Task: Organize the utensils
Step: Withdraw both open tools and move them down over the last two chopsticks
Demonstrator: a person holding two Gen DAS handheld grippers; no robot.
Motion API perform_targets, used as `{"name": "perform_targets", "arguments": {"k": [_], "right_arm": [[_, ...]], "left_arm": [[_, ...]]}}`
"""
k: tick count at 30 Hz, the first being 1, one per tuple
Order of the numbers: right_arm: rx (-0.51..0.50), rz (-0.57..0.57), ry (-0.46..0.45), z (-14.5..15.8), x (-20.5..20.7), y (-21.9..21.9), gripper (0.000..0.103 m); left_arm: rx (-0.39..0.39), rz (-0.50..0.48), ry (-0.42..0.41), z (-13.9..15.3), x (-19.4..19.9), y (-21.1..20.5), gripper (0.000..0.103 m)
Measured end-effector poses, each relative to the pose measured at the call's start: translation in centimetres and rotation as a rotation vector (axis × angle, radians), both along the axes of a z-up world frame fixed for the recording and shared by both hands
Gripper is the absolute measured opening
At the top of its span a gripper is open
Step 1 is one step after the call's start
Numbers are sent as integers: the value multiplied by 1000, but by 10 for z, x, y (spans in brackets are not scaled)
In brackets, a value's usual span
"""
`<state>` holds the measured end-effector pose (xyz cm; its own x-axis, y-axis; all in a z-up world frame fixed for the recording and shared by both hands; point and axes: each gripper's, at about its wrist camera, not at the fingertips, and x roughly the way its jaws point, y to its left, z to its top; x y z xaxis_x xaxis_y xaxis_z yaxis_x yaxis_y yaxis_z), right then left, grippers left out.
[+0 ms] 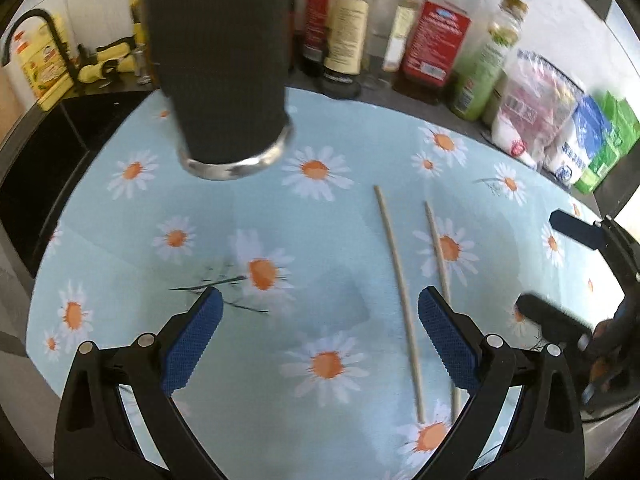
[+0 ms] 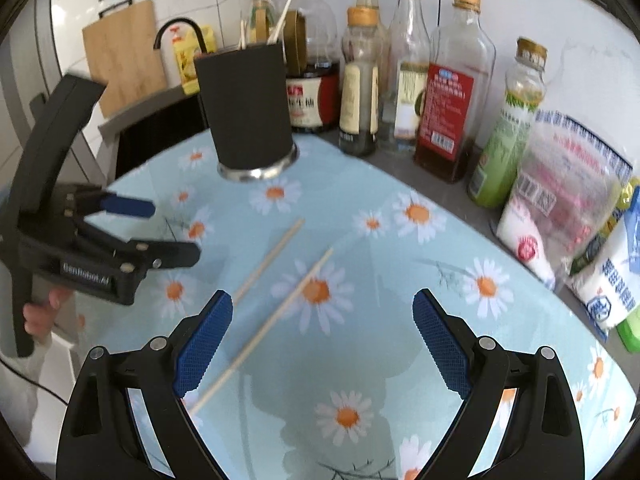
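On the daisy cloth (image 1: 120, 248), 2 chopsticks (image 1: 400, 292) lie between the left tool (image 1: 320, 316) and right tool (image 2: 322, 318), both spread, empty.

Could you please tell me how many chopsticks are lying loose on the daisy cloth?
2: the left chopstick and the right chopstick lie near each other before the black holder, which holds more sticks.

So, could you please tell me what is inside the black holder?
Several pale sticks, likely chopsticks, poke out above the holder rim. Its opaque wall hides their lower ends and anything else inside.
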<state>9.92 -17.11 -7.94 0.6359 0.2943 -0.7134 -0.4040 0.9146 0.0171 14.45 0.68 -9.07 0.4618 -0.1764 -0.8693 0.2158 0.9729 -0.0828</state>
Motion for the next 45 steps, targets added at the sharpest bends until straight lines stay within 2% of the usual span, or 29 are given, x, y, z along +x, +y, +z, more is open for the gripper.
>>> {"name": "perform_targets", "arguments": {"k": [7,17,20,23,25,28,32,40,43,45], "right_arm": [[-27,-23,49,-25,-9,1,87],[-53,-56,87,-47,-3,26,87],[-77,-71,88,-51,-2,31,87],[-111,-94,107,-58,0,31,88],[-92,-103,120,-59,1,27,88],[-77,-120,142,-61,5,21,91],[-67,-163,166,-62,12,6,95],[-102,-95,235,-60,25,5,97],[-110,-128,289,-59,35,8,96],[-116,-154,307,-58,43,10,96]], "left_arm": [[43,-67,47,-15,14,-26,96],[43,-111,111,-28,38,-38,96],[81,-107,132,-37,44,-42,96],[111,-102,120,-41,47,-43,97],[133,-106,103,-43,47,-45,99],[128,-113,90,-43,47,-46,99],[112,-122,28,-43,38,-44,99],[96,-117,-7,-44,13,-31,98],[95,-108,0,-42,10,-24,92],[89,-89,-3,-38,8,-13,73]]}}
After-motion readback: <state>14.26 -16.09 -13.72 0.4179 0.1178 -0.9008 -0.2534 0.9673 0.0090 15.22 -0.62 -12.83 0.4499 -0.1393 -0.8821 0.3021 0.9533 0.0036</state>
